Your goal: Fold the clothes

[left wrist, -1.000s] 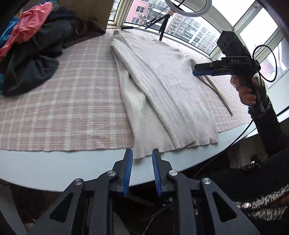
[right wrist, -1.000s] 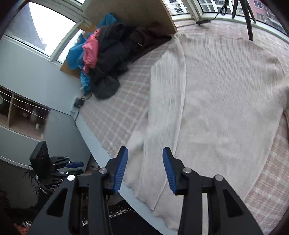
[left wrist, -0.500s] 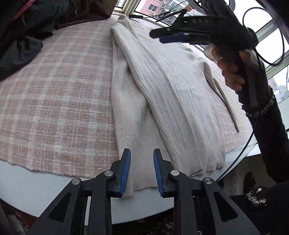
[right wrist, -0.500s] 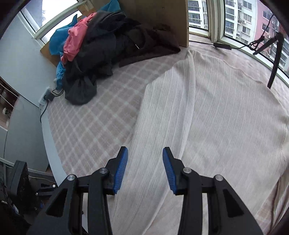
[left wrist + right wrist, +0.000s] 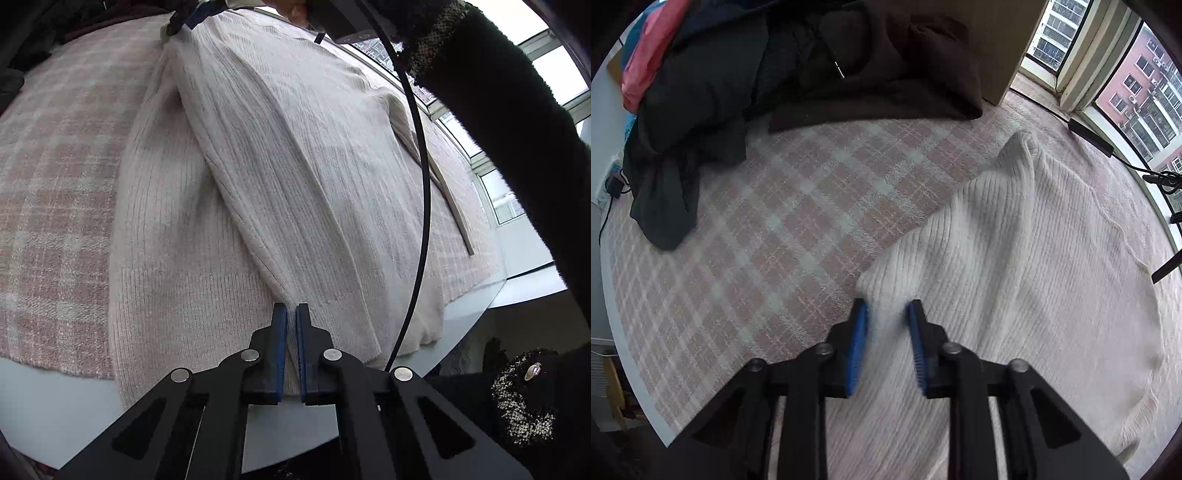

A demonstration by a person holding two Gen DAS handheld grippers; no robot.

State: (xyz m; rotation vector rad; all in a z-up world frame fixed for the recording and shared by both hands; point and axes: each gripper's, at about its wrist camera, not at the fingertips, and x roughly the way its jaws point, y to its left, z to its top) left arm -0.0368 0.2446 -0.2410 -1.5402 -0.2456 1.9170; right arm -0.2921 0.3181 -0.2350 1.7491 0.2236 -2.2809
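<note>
A cream ribbed knit sweater (image 5: 280, 155) lies flat on a pink plaid cloth (image 5: 55, 177), one sleeve folded over its body. My left gripper (image 5: 291, 314) is shut on the sweater's sleeve cuff near the hem. My right gripper (image 5: 888, 314) straddles the sweater's shoulder edge (image 5: 960, 258) with its jaws partly apart around the knit. The right gripper's blue tip also shows at the far shoulder in the left wrist view (image 5: 192, 20).
A pile of dark, pink and blue clothes (image 5: 738, 74) lies at the far side of the plaid cloth (image 5: 768, 221). A wooden panel (image 5: 1004, 44) stands behind it. A black cable (image 5: 421, 155) crosses the sweater. The white table edge (image 5: 480, 306) runs near me.
Both grippers moved down onto the sweater. The left one closed on the sleeve cuff. The right one travelled to the far shoulder and narrowed around the knit.
</note>
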